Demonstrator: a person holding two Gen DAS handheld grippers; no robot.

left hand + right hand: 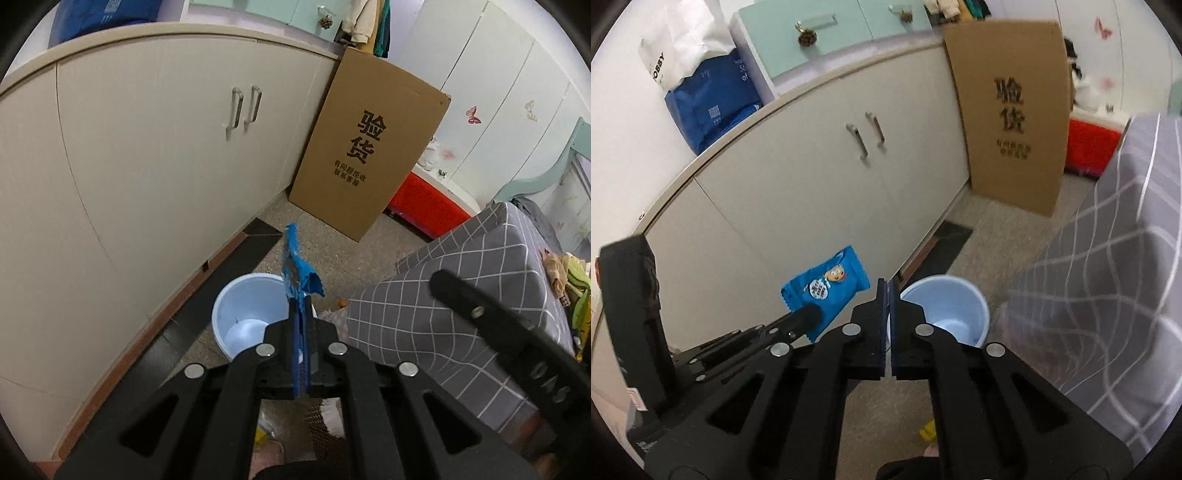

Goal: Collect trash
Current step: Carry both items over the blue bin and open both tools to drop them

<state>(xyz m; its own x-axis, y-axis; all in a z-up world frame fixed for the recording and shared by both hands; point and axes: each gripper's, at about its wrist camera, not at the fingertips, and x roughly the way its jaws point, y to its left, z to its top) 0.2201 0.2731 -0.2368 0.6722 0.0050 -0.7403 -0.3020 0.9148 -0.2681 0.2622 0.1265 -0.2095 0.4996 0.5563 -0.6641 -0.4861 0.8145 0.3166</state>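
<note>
A blue snack wrapper sticks up edge-on from my left gripper, which is shut on it above the near rim of a pale blue bin on the floor. The right wrist view shows the same wrapper flat, with a cartoon print, pinched by the left gripper at the left. My right gripper is shut with nothing between its pads, just left of the bin. Part of the right gripper's arm crosses the left wrist view on the right.
A cream cabinet runs along the left, with a large cardboard sheet leaning at its far end. A grey checked cover drapes furniture at the right. A red box stands behind. A small yellow scrap lies on the floor.
</note>
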